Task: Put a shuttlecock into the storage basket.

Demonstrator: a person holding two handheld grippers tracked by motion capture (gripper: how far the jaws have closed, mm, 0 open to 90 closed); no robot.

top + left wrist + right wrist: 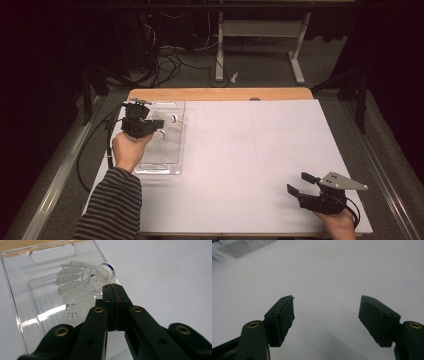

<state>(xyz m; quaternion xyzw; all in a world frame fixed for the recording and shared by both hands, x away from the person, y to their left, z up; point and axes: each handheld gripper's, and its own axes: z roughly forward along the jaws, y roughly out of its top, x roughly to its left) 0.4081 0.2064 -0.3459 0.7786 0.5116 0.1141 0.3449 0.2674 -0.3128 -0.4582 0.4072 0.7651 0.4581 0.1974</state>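
L gripper (pixel 115 287) is over the clear tray (pixel 172 167), sitting at about 9 o'clock on the white mat (pixel 250 160). Jaws pressed together, no gap I can see in the left gripper view. Tips sit right at the cork end of the shuttlecock (pixel 86 277). Could be pinching the cork rim or a feather stem, but can't confirm a grip: contact pt is hidden behind the jaws. Calling it closed, hold unverified.

Shuttlecock pos: inside tray, lying on its side, white cork w/ blue band pointing toward 1 o'clock in the left gripper view, feathers fanning toward 9. More white feathers (pixel 72 312) below it, toward 7 o'clock. Looks like a 2nd one, but too washed out to be sure.

R gripper (pixel 302 186) is parked at about 5 o'clock on the mat, well apart from the tray. Jaws wide open, nothing between them, just bare mat in the right gripper view, tray corner (pixel 244 247) far off at 11.

Progress, my read: early. Work in hand looks like pulling the shuttlecock out of the tray. It's in the tray, not lifted as far as I can tell. Left to do: confirm grip, lift clear of tray wall, set down on mat. R side idle so far.
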